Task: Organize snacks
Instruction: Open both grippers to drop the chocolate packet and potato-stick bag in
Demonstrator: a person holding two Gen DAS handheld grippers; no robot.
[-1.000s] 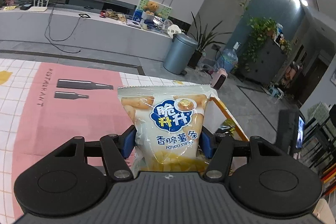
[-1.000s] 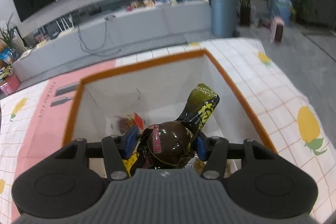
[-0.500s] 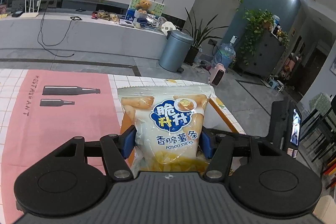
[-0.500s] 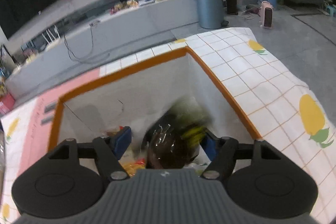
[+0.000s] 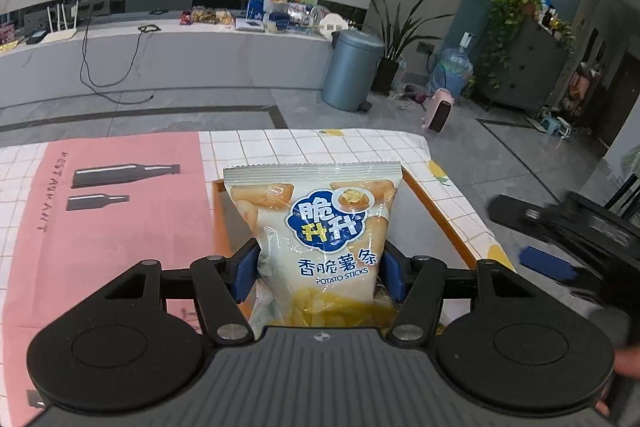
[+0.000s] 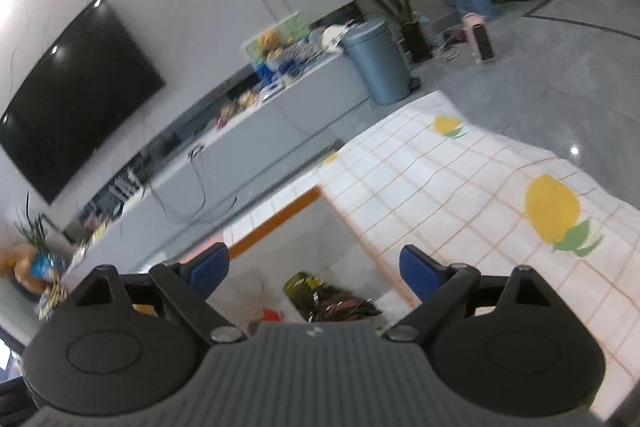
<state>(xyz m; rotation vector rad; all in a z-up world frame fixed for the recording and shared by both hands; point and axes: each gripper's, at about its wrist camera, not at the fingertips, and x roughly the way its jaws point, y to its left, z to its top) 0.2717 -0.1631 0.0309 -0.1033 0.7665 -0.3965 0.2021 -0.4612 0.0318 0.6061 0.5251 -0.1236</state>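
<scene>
Left gripper (image 5: pixel 318 275) fingers pinching chip bag (image 5: pixel 320 227), long axis upright, poised over near rim of box (image 5: pixel 438 215); drop lies straight down and forward. Right gripper (image 6: pixel 314 267) fingers spread, empty, above dark bag (image 6: pixel 332 297) lying in box.

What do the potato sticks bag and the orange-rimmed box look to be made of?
Potato sticks bag: glossy printed plastic film, going by its sheen, wrinkles and crimped top seal. Orange-rimmed box: probably matte fabric or coated board; white walls, orange edge trim, too blurred to settle.
</scene>
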